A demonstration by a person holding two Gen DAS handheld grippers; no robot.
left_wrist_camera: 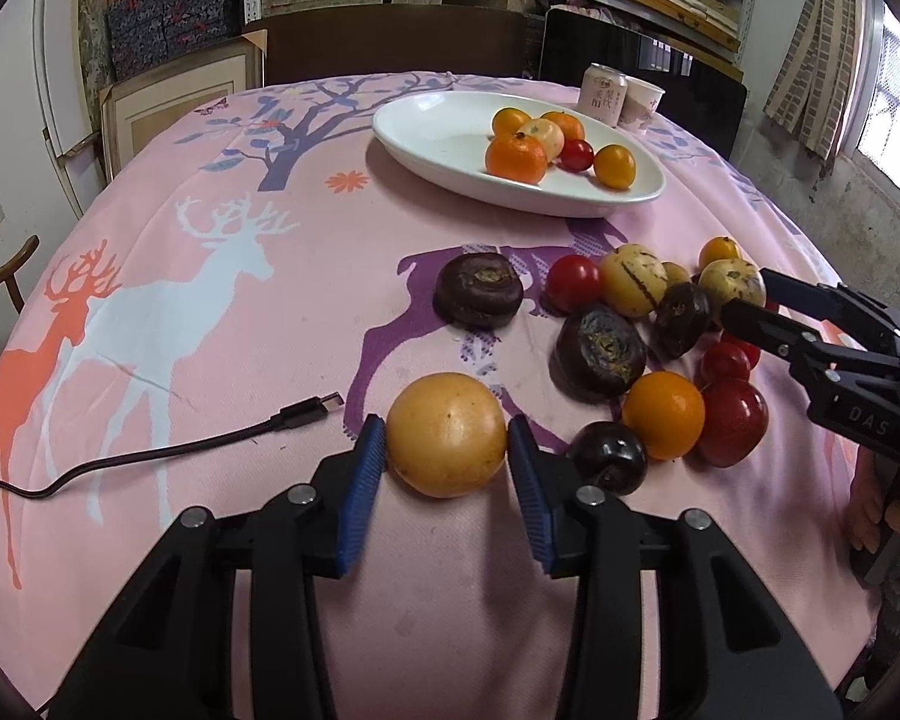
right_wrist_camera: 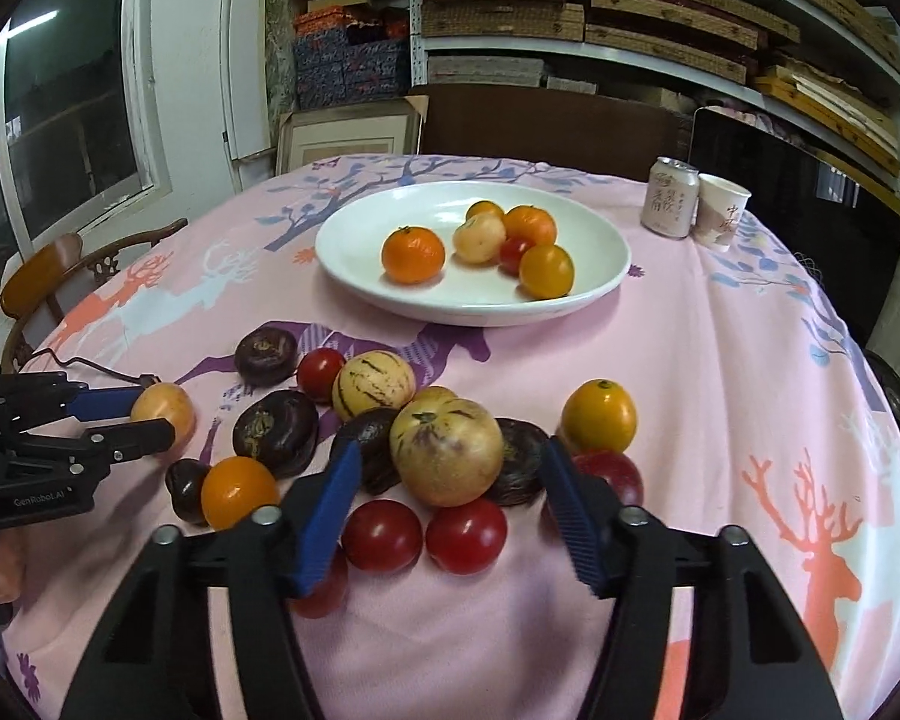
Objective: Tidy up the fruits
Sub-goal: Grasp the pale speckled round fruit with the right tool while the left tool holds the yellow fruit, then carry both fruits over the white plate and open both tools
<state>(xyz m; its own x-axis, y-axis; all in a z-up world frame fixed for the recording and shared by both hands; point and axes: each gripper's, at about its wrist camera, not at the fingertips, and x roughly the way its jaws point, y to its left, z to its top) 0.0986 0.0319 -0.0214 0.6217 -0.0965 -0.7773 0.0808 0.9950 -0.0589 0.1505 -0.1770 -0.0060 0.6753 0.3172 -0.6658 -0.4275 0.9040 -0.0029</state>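
Fruits lie in two groups on the pink deer-print tablecloth. Six sit in the white oval plate, whose long axis runs left to right in the right wrist view: two tangerines, two yellow-orange tomatoes, one pale melon and one red tomato. Loose ones cluster in front of it (some overlap, so no sure count). Left gripper has its blue pads on either side of a round yellow-orange fruit on the cloth, just touching or nearly so. Right gripper stands spread around a striped pepino melon, stem upward, pads apart from it
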